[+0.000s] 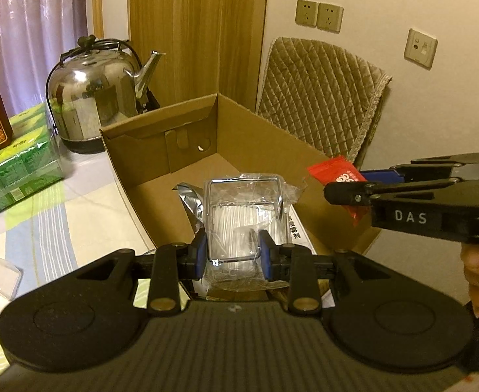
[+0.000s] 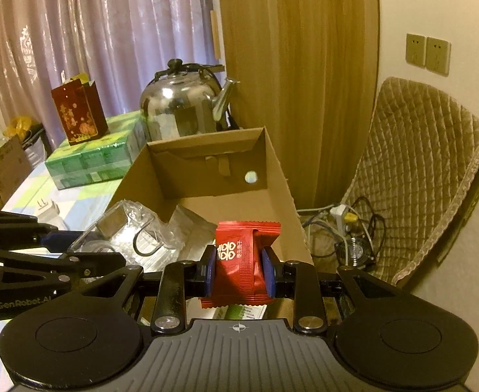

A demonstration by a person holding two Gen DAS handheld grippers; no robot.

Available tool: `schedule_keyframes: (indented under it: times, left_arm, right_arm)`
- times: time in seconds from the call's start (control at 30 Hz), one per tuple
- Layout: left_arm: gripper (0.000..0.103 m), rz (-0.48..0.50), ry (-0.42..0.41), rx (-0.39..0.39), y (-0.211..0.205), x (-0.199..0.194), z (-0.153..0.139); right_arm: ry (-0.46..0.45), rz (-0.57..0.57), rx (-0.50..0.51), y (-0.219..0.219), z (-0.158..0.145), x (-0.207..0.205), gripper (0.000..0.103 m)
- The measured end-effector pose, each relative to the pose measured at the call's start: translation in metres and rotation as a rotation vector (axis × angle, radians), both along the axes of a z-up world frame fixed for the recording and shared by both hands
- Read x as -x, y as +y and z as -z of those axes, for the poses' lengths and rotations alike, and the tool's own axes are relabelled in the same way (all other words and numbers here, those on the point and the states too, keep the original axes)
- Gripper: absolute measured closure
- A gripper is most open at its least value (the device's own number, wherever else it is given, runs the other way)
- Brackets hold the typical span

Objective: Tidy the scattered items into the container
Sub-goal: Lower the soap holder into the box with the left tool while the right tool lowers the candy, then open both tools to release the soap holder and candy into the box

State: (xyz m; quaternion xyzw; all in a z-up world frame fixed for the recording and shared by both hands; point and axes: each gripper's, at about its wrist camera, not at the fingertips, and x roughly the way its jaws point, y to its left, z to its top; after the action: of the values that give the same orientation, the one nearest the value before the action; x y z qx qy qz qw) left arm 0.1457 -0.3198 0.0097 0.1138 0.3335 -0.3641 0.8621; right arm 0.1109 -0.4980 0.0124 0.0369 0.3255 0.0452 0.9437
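Left wrist view: left gripper (image 1: 232,254) clamps a clear plastic-wrapped packet (image 1: 244,215) above the cardboard box (image 1: 265,130), which holds a silver pouch (image 1: 190,201); right wrist view alone shows cables at lower right; right gripper (image 2: 238,271) pinches a red sachet (image 2: 242,254) at frame centre.

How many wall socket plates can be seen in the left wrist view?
3: two beige sockets side by side above the quilted chair back, and one data-style plate farther right. Others may lie outside the frame.
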Motion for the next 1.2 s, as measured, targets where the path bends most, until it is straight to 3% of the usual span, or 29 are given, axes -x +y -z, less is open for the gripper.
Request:
schedule_keyframes:
  times: [0.7,1.2]
  left_arm:
    - [0.075,-0.018,0.029,-0.007,-0.012,-0.016,0.018]
    - [0.075,-0.059,-0.003,0.034,0.018,-0.008,0.001]
  right_arm:
    - [0.038,-0.008,-0.004,-0.004,0.014,-0.014,0.077]
    - [0.043,-0.023,-0.004,0.001,0.017,-0.014,0.077]
